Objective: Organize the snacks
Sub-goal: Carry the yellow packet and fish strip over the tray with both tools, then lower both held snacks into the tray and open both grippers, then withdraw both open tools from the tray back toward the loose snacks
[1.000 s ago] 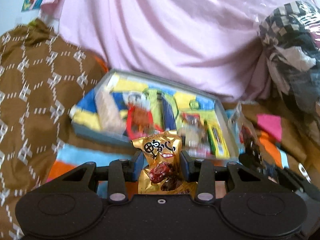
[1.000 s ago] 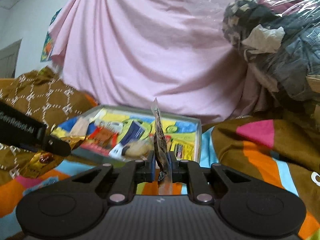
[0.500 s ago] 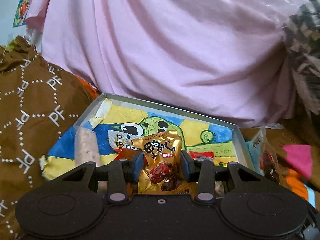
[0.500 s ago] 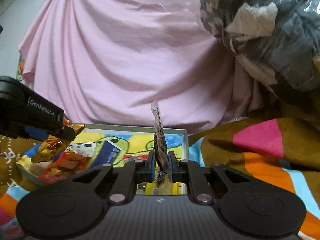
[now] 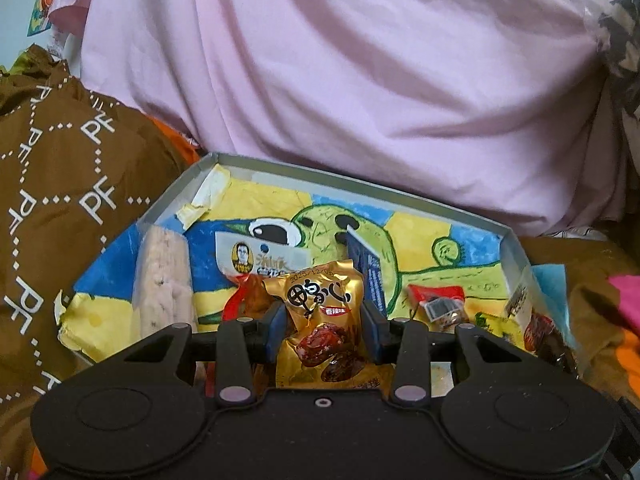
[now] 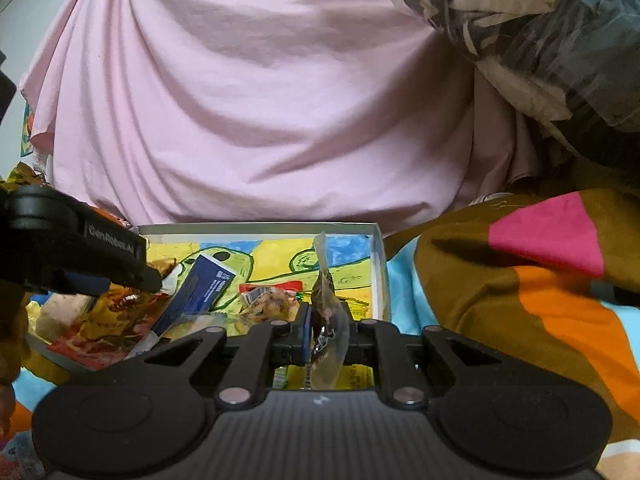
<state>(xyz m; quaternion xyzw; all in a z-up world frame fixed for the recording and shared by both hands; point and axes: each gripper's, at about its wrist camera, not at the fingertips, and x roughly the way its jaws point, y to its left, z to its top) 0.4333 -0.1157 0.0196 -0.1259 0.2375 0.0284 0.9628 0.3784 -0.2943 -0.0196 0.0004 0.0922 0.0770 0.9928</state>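
Left gripper point(image 5: 324, 330), low centre of its own view: jaws clamped on a gold snack packet point(image 5: 322, 320), held upright and face-on, over the near edge of the shallow box point(image 5: 400, 192). The box fills mid-frame, its floor a painted yellow, blue and green cartoon.

Inside the box: pale rice bar point(image 5: 164, 280) at left, dark blue packet point(image 5: 370, 276) standing behind the gold one, small red-topped packet point(image 5: 438, 304) lower right.

Right gripper point(image 6: 326, 334), bottom centre of its view: jaws pinched tight on a thin clear packet point(image 6: 326, 312), edge-on, over the box's right part.

Pink sheet point(image 6: 248, 92) fills the background; brown patterned blanket point(image 5: 52, 184) at left.
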